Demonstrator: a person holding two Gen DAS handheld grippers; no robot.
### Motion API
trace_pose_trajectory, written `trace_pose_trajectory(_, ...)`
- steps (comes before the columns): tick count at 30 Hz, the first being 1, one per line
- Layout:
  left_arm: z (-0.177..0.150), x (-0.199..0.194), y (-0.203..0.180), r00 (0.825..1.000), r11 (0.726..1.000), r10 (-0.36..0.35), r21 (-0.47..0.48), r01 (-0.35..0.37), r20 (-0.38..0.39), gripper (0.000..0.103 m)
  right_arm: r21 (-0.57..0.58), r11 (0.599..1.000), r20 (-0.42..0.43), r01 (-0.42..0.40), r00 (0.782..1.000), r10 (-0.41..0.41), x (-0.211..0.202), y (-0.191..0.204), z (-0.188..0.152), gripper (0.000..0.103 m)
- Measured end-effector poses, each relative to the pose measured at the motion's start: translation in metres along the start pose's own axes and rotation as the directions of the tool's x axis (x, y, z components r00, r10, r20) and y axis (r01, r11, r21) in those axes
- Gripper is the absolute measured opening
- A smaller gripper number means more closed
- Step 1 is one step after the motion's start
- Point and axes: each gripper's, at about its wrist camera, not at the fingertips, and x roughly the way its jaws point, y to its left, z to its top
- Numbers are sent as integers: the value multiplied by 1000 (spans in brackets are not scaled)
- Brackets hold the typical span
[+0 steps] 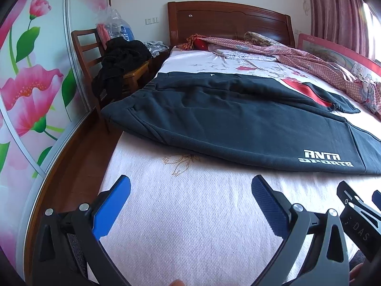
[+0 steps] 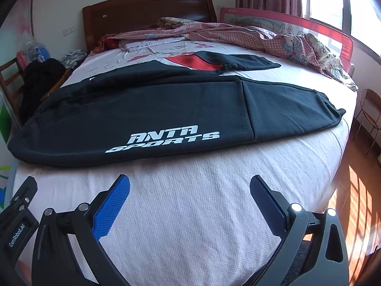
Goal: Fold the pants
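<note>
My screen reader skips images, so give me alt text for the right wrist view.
Dark cotton sweatpants with white ANTA SPORTS lettering lie spread flat across a white textured bedsheet, legs pointing right. The right gripper hovers just short of them, jaws open and empty. A rumpled pink patterned quilt lies behind.

A bed [image 2: 190, 214] is covered by a white textured sheet; dark pants [image 2: 147, 109] are spread flat across it, with rumpled patterned bedding [image 2: 262, 35] heaped beyond.
</note>
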Motion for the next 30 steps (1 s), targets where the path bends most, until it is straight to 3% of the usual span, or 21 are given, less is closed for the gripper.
trace_pose_trajectory(30,-4,4,-7,1000,1000,4,14,-4,-25,101,5,1000,-1,-7,1000,7,-1,-1,1,100)
